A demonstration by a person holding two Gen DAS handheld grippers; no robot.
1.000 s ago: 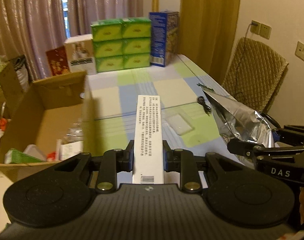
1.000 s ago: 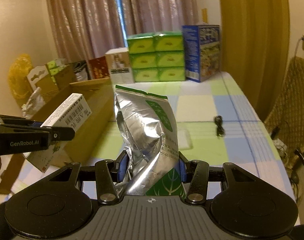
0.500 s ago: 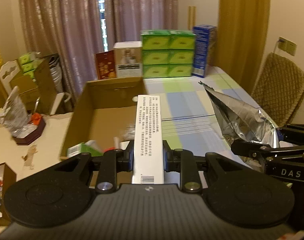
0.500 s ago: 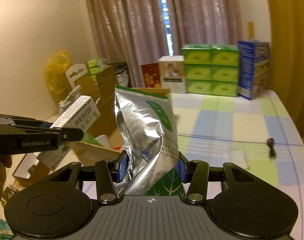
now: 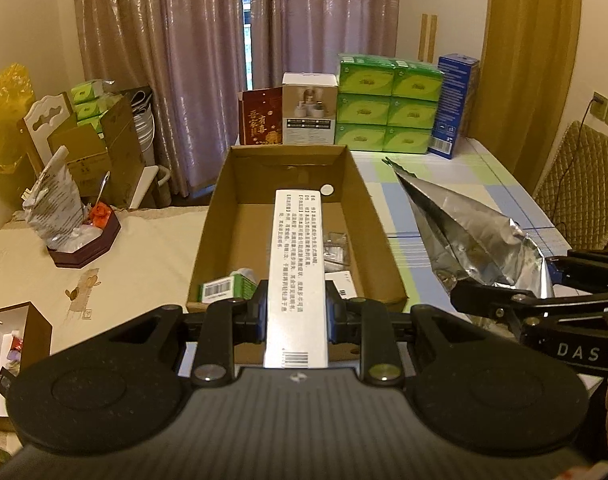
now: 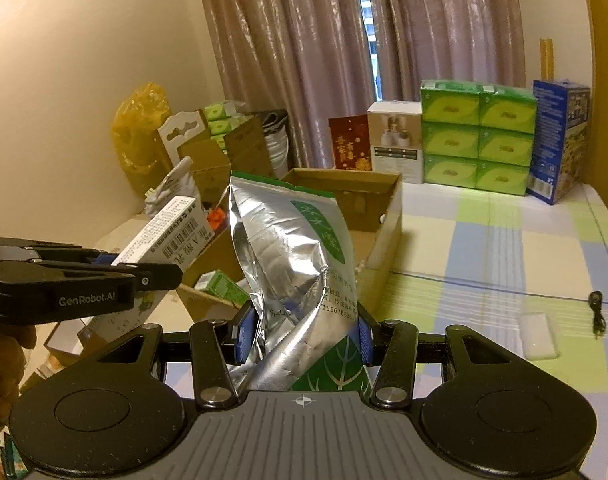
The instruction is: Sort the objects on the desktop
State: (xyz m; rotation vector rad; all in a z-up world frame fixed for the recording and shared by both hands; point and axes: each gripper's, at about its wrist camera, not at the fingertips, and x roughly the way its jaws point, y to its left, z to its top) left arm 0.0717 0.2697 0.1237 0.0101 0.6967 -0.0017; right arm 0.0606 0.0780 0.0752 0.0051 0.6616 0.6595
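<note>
Overhead, the left gripper (image 5: 296, 312) clamped a long white box (image 5: 296, 276) above the open cardboard box (image 5: 376, 216). Beside it, the right gripper (image 6: 301, 336) pinched a crumpled foil bag (image 6: 291, 264).

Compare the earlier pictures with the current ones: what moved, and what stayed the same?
Both grippers swung left, from the checked table toward the cardboard box. The left gripper now holds the white carton over it. Unchanged: that grip, and the right gripper clamping the foil bag.

Both wrist cams look toward the cardboard box (image 5: 295, 216) (image 6: 368, 196); left's nearer, probably right above it.
</note>
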